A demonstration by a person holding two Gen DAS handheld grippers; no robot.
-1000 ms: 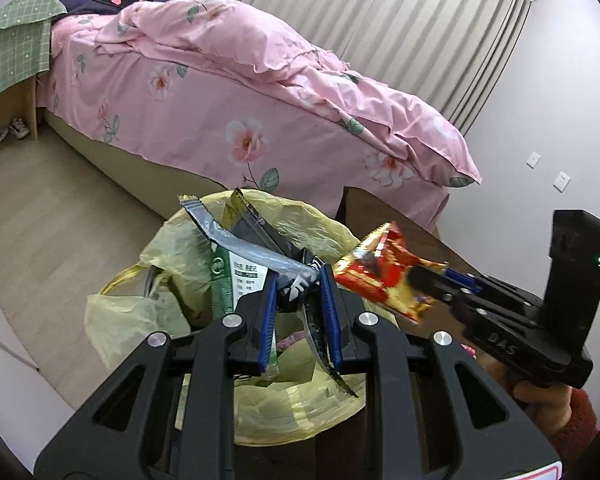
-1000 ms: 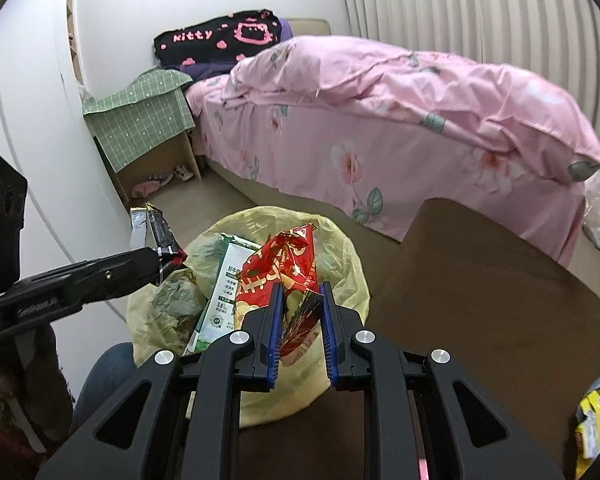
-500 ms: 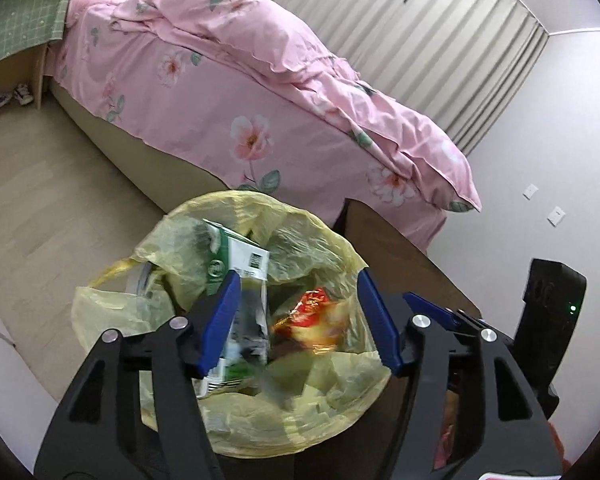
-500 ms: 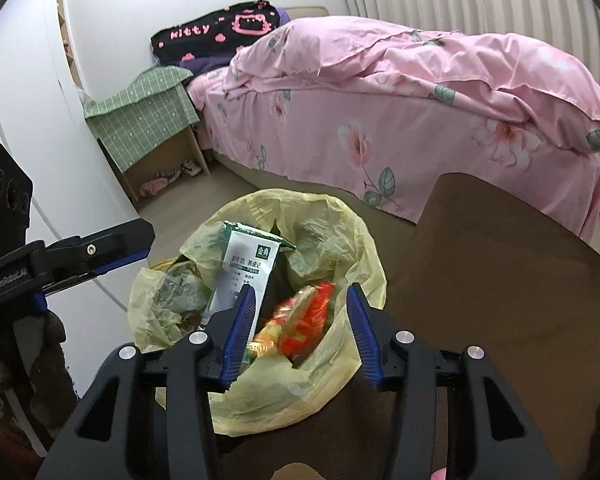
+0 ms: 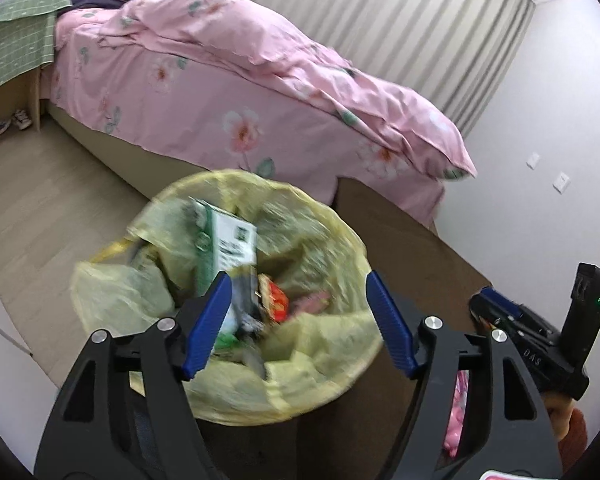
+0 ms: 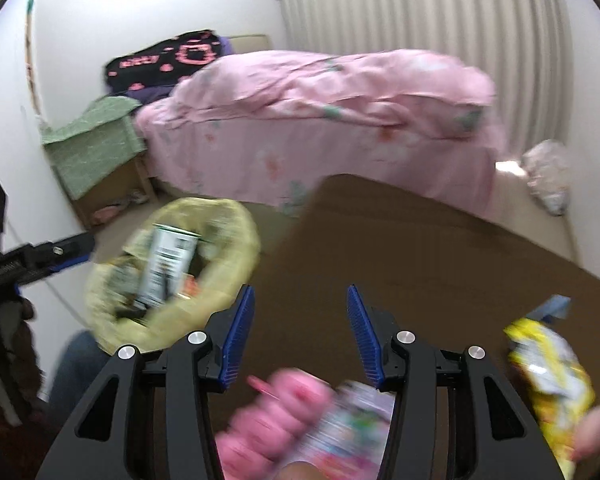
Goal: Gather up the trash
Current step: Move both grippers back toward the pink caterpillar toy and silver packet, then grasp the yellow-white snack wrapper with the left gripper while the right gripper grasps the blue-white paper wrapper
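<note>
A bed point(image 5: 228, 92) under a pink flowered quilt point(image 6: 332, 80) fills the far side of the room, with a striped curtain point(image 5: 400, 20) behind it and a small cabinet draped in green checked cloth point(image 6: 92, 148) at its head. Bare floor point(image 5: 48, 200) runs between the bed and the bin.

The brown counter point(image 6: 420, 248) takes the near right; its far corner points at the bed and its left edge runs just beside the yellow bin bag point(image 5: 324, 360). The bag stands open off that edge, holding a green-and-white carton point(image 5: 228, 240) upright, a red wrapper point(image 5: 274, 300) and other scraps too blurred to name.

On the counter, a yellow snack packet point(image 6: 548, 364) lies near the right edge, and pink packaging point(image 6: 300, 420) lies blurred close under the right gripper point(image 6: 300, 324).

The left gripper point(image 5: 298, 320) hangs over the bag's mouth; its blue fingers point(image 5: 208, 320) are spreading wide with nothing between them. The right gripper is over bare counter, its fingers likewise spreading and empty. Each gripper shows at the edge of the other's view, well apart.
</note>
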